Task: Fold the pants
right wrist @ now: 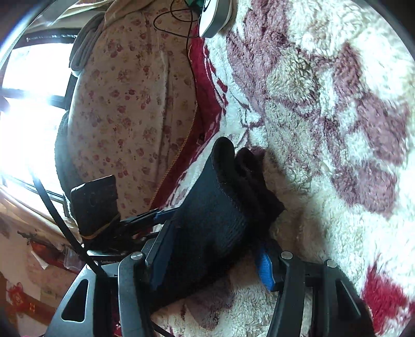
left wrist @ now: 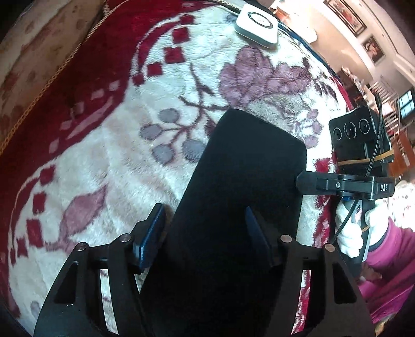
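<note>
The black pants lie folded into a narrow strip on a fleecy floral blanket. My left gripper is open, its blue pads on either side of the strip's near end. My right gripper shows at the strip's right edge in the left wrist view. In the right wrist view my right gripper is open around the ribbed end of the pants, with the fabric between its pads. The left gripper reaches in from the left there.
A white square device lies on the blanket's far edge; it also shows in the right wrist view with a thin cable. A floral cushion stands beside the blanket. A bright window is behind it.
</note>
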The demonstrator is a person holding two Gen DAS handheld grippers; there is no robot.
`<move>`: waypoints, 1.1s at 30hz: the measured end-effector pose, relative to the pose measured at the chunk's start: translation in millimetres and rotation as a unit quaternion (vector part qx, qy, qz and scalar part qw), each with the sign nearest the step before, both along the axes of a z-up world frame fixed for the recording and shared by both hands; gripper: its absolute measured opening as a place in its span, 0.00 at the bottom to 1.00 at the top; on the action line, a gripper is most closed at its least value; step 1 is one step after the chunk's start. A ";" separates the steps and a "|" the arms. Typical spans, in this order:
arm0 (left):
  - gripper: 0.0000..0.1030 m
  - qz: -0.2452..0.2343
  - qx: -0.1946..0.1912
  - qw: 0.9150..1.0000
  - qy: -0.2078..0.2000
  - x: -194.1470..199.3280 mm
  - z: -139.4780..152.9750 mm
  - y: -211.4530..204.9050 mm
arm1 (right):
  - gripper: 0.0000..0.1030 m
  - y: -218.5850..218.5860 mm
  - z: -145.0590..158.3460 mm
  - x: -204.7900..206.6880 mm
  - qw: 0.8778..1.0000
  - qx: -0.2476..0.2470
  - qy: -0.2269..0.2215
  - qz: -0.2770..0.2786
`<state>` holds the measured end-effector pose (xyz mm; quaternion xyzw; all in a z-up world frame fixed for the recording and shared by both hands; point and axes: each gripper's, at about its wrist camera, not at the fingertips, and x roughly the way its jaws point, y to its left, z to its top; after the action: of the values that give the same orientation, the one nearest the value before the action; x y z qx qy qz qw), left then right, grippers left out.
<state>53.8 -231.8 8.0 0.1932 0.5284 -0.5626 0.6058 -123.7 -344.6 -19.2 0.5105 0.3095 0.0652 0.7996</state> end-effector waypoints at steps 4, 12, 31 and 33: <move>0.41 -0.007 -0.005 1.000 -0.026 -7.8 -0.2 -4.7 | 0.35 0.1 -2.0 3.7 1.000 -0.004 -0.012 0.007; 0.11 0.013 -0.041 0.998 -0.047 -11.2 11.1 2.0 | 0.15 5.6 3.9 8.2 0.999 -0.012 -0.042 0.017; 0.10 0.106 -0.126 0.982 -0.093 -10.3 98.5 123.2 | 0.14 94.0 105.2 25.2 0.978 -0.056 -0.155 0.125; 0.10 0.122 -0.127 0.980 -0.094 -12.0 98.7 141.7 | 0.14 108.9 108.2 28.9 0.975 -0.058 -0.158 0.142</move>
<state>41.8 -90.0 106.7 0.1008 0.4125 -0.5265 0.7365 -94.8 -235.7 89.0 0.3971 0.2517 0.2400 0.8493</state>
